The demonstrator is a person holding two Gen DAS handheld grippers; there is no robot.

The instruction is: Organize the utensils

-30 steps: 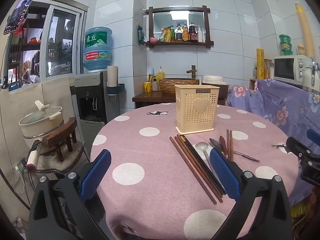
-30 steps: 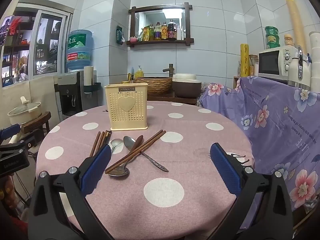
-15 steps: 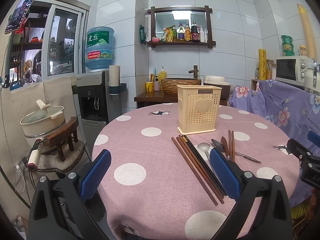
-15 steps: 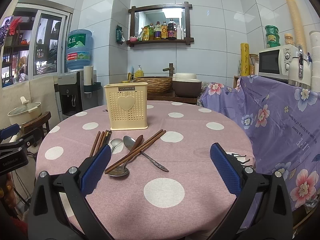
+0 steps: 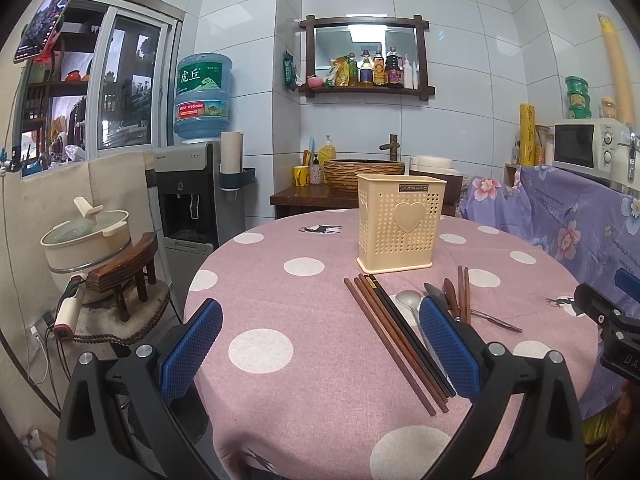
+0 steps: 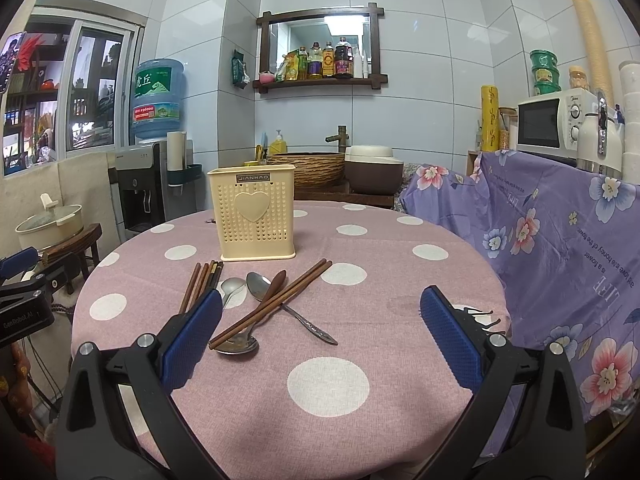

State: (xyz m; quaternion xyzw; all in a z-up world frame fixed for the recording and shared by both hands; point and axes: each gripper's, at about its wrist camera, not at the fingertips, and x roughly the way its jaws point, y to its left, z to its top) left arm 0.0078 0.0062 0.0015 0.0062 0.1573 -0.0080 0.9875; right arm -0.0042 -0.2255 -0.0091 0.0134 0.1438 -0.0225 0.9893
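Observation:
A cream perforated utensil holder (image 5: 401, 222) with a heart stands upright on the round pink polka-dot table (image 5: 304, 360); it also shows in the right wrist view (image 6: 254, 211). In front of it lie a bundle of brown and black chopsticks (image 5: 394, 330), metal spoons (image 6: 234, 286) and a crossed pair of chopsticks (image 6: 276, 304). My left gripper (image 5: 318, 350) is open and empty, above the table's near left. My right gripper (image 6: 320, 342) is open and empty, hovering just right of the utensils.
A water dispenser (image 5: 196, 196) and a pot on a stool (image 5: 88, 240) stand left of the table. A purple floral cloth (image 6: 560, 248) covers furniture on the right, with a microwave (image 6: 552, 124) on it. A counter with a basket sink (image 6: 312, 164) lies behind.
The left gripper view has shifted slightly, the table appearing a little further right. The right gripper has barely moved. The utensils and holder have not moved.

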